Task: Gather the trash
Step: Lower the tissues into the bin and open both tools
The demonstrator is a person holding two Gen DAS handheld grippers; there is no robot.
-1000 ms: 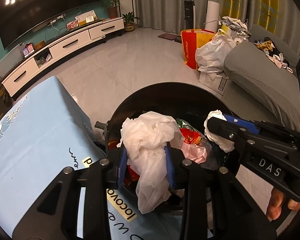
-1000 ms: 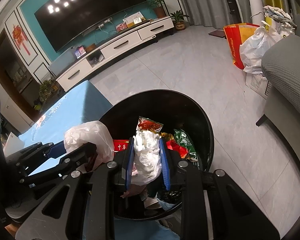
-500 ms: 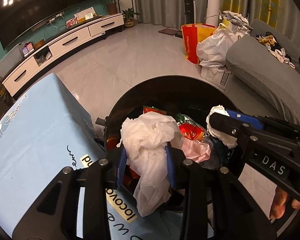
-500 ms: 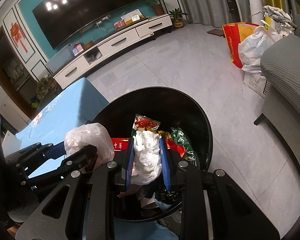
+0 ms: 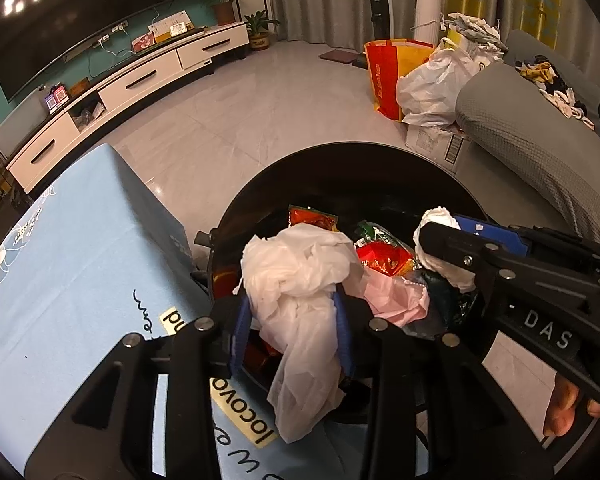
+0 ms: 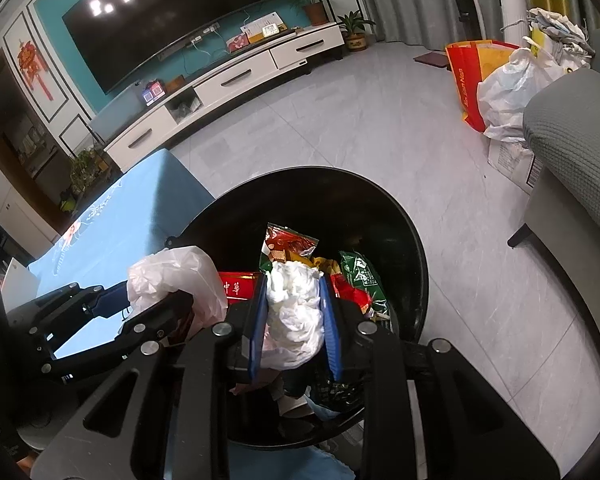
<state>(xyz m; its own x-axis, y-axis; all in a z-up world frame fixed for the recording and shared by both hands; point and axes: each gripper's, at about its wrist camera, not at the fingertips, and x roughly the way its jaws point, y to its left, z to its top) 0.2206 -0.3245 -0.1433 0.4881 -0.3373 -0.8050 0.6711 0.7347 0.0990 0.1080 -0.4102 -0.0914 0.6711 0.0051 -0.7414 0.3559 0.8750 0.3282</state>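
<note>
A round black bin (image 5: 360,148) holds red and green wrappers and a pink bag. Over its near edge my left gripper (image 5: 296,320) is shut on a crumpled white plastic bag (image 5: 300,276), which hangs down between the blue pads. Over the bin my right gripper (image 6: 294,320) is shut on a wad of white tissue (image 6: 296,300). In the left wrist view, the right gripper (image 5: 440,248) comes in from the right with the tissue (image 5: 436,216) at its tips. The right wrist view shows the left gripper (image 6: 160,300) and its bag (image 6: 180,272) at the bin's (image 6: 380,200) left rim.
A table under a light blue cloth (image 5: 60,260) adjoins the bin on the left. A grey sofa (image 5: 532,140) stands at the right, with a red-and-yellow bag (image 5: 392,64) and a white sack (image 5: 432,84) beside it. A white TV cabinet (image 5: 140,80) lines the far wall across open tiled floor.
The left gripper has shifted slightly over the bin with the plastic bag still in it. The right gripper and its tissue have kept still.
</note>
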